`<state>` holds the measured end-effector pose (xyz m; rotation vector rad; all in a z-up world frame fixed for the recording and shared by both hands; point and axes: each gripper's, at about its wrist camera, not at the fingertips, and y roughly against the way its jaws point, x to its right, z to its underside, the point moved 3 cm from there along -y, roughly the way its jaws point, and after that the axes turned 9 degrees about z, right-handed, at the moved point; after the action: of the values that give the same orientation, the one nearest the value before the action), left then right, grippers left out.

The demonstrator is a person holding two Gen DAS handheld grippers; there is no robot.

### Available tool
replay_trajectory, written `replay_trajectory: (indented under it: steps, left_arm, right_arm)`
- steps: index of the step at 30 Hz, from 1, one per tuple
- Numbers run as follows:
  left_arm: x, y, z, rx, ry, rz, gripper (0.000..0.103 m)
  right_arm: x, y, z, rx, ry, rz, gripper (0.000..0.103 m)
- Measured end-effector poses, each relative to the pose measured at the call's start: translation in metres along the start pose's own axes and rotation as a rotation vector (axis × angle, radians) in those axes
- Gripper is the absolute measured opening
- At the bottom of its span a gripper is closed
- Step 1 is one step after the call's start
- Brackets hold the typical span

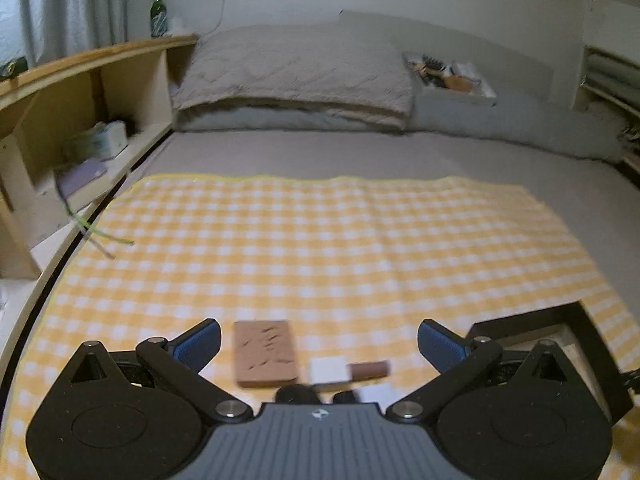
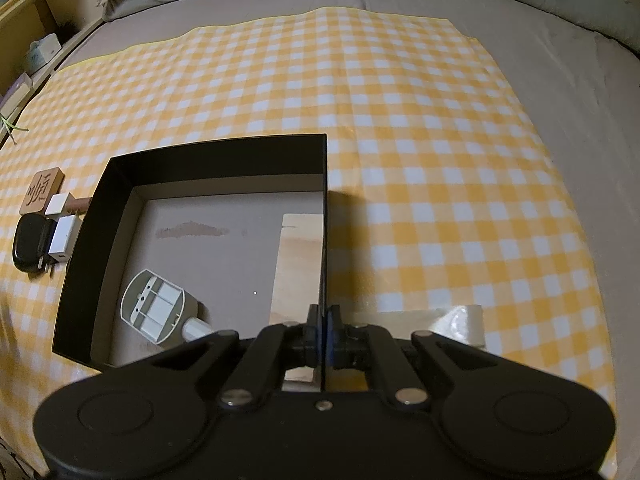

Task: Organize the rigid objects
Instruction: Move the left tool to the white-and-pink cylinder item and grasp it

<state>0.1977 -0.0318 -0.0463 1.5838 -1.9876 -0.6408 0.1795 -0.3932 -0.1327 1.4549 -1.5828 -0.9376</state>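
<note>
While the left hand-held gripper hovers low over the yellow checked cloth on the bed, its blue-padded fingers stand wide apart and hold nothing. Just beyond the fingertips lies a row of loose items: a carved wooden block, a white cube beside it, and a brown cylinder touching the cube. The black box sits to the right of that row. This level, low pose appears chosen for a reach toward the row; the view is blurred.

From the right wrist view, the right hand-held gripper is clamped narrow on the right-hand wall of the black box, one finger inside and one outside, probably to steady the box for loading. Inside the box lie a pale scoop-shaped item near its left wall and a light wooden board against the gripped wall. Left of the box, outside it, remain the wooden block, two white adapters and a black case, so sorting appears partly done.
</note>
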Motion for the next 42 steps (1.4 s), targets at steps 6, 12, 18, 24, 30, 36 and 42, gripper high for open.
replay_trajectory:
  steps: [6,12,18,24,30,36,42]
  left_arm:
    - [-0.031,-0.009,0.009,-0.066,0.059,-0.029,0.103]
    - [-0.043,-0.033,0.014,-0.117,0.083,-0.051,0.103]
    - [-0.037,-0.060,0.012,-0.184,0.143,0.058,0.102]
    - [-0.030,-0.090,0.014,-0.235,0.232,0.134,0.102]
    - [-0.028,-0.125,0.020,-0.312,0.207,0.160,0.102]
    - [-0.025,-0.152,0.030,-0.371,0.200,0.152,0.102]
    - [-0.017,-0.173,0.036,-0.404,0.140,0.087,0.102]
  right_arm:
    - [-0.001,-0.001,-0.001,-0.005,0.007,0.008,0.003]
    - [-0.001,-0.003,-0.003,-0.009,0.010,0.011,0.003]
    - [-0.001,-0.004,-0.003,-0.015,0.008,0.006,0.003]
    - [0.000,-0.008,-0.006,-0.021,0.006,0.007,0.003]
    - [0.000,-0.009,-0.006,-0.023,0.007,0.004,0.003]
    - [0.001,-0.011,-0.006,-0.025,-0.002,-0.012,0.003]
    - [0.001,-0.012,-0.005,-0.024,-0.002,-0.014,0.004]
